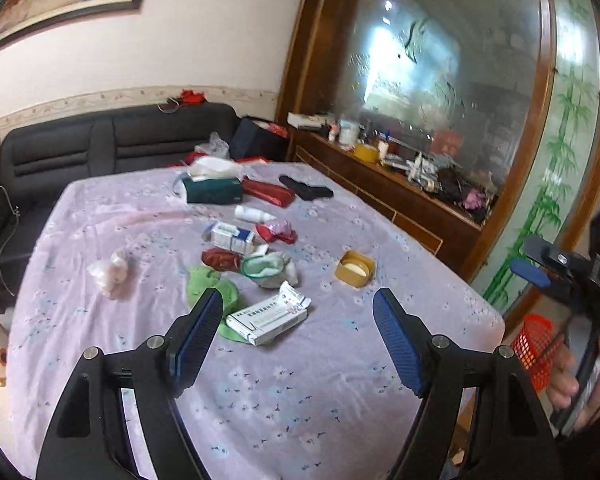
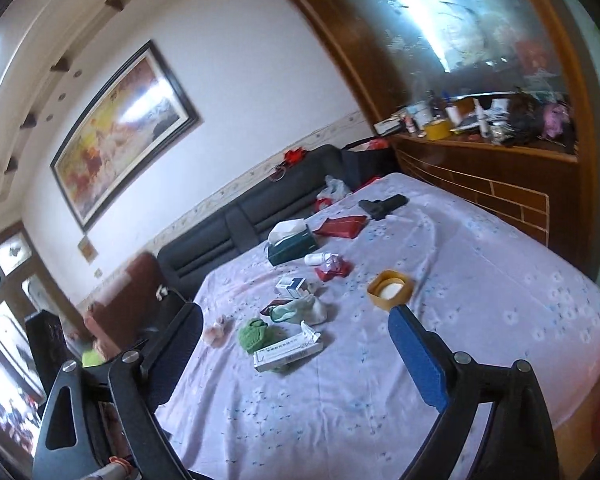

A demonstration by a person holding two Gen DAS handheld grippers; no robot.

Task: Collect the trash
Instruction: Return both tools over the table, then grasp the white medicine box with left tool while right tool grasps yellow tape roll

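Litter lies on a table under a lilac flowered cloth (image 1: 292,408). A white medicine box (image 1: 266,320) (image 2: 288,353) rests partly on a crumpled green cloth (image 1: 210,286) (image 2: 255,334). Behind them are a pale green wad (image 1: 268,269), a blue and white carton (image 1: 232,236), a red wrapper (image 1: 277,233), a small white bottle (image 1: 252,213) and a crumpled clear bag (image 1: 112,272). My left gripper (image 1: 298,297) hovers open just short of the white box. My right gripper (image 2: 296,314) (image 1: 534,258) is open and empty, off the table's right side, held by a hand (image 1: 572,372).
A yellow square lid (image 1: 356,268) (image 2: 390,290) sits right of the litter. Farther back lie a dark green tissue box (image 1: 212,191), a red packet (image 1: 268,192) and a black sock (image 1: 306,190). A red mesh basket (image 1: 536,350) stands on the floor beyond the table's right edge. A dark sofa (image 1: 120,140) and a cluttered wooden sideboard (image 1: 400,200) border the table.
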